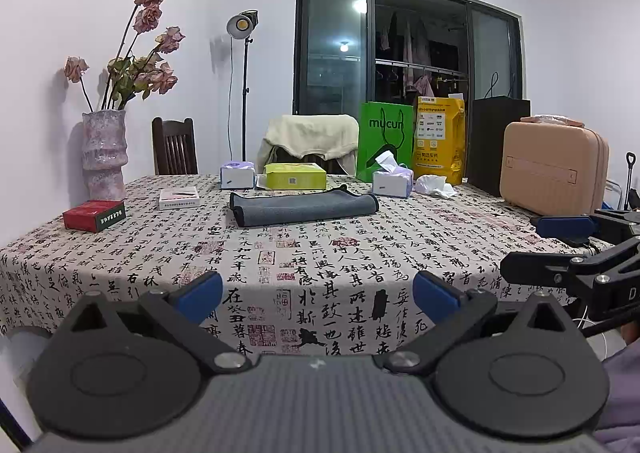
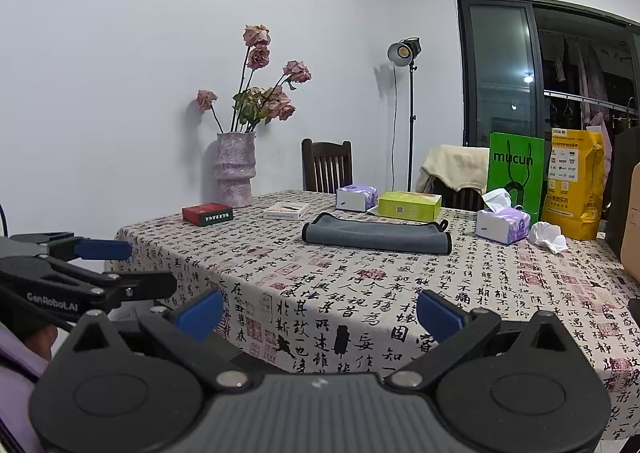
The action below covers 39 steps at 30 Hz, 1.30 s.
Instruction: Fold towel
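Calligraphy-printed cloth covers the bench [image 1: 320, 265], and the grey towel [image 1: 304, 207] lies on it folded into a long flat strip, toward the far side, just in front of a yellow-green box [image 1: 295, 175] and between two tissue boxes. Both tools hang at the near edge, well apart from the towel. The left tool [image 1: 318, 295] has its blue pads spread wide on nothing; the right tool [image 2: 319, 315] is likewise spread, holding nothing.

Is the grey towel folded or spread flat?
Folded: the grey towel lies as a narrow layered strip with a rounded doubled edge, on the tablecloth.
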Each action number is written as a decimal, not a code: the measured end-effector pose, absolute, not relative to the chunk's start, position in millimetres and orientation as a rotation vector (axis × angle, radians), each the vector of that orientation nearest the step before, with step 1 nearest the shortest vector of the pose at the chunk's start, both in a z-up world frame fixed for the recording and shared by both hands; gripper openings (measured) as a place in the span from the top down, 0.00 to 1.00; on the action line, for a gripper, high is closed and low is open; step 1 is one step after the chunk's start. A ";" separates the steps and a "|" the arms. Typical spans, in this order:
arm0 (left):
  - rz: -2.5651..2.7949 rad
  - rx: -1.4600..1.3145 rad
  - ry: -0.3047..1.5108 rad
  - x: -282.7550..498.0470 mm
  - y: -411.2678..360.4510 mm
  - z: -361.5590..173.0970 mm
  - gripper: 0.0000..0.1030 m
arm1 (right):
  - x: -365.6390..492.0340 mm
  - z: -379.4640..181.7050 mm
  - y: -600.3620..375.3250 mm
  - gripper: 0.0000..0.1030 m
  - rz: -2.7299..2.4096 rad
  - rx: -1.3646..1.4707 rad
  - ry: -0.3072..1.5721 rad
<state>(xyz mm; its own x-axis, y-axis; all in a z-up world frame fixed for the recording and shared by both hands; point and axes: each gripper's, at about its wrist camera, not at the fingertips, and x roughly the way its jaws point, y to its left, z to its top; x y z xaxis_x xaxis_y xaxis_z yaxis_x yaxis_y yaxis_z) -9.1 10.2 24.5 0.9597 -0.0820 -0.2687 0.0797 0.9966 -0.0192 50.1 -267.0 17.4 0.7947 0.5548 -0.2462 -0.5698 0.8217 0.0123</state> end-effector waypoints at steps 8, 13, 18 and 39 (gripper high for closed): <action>-0.084 -0.008 0.273 -9.0 9.8 24.7 0.00 | 50.6 17.8 -265.0 0.00 0.606 -0.066 0.247; -0.085 -0.006 0.273 -8.6 8.6 25.0 0.00 | 51.3 18.0 -265.9 0.00 0.605 -0.065 0.247; -0.086 -0.007 0.274 -8.2 8.7 25.0 0.00 | 52.0 17.9 -266.5 0.00 0.604 -0.064 0.248; -0.091 -0.006 0.275 -6.3 6.1 26.7 0.00 | 52.1 18.1 -266.8 0.00 0.606 -0.063 0.249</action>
<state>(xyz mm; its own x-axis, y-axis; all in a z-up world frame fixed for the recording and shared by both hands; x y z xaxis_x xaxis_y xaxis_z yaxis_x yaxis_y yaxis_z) -6.3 6.1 26.7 0.9582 -0.0906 -0.2713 0.0891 0.9959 -0.0180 52.1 -266.8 18.1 0.7932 0.5553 -0.2498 -0.5704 0.8212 0.0143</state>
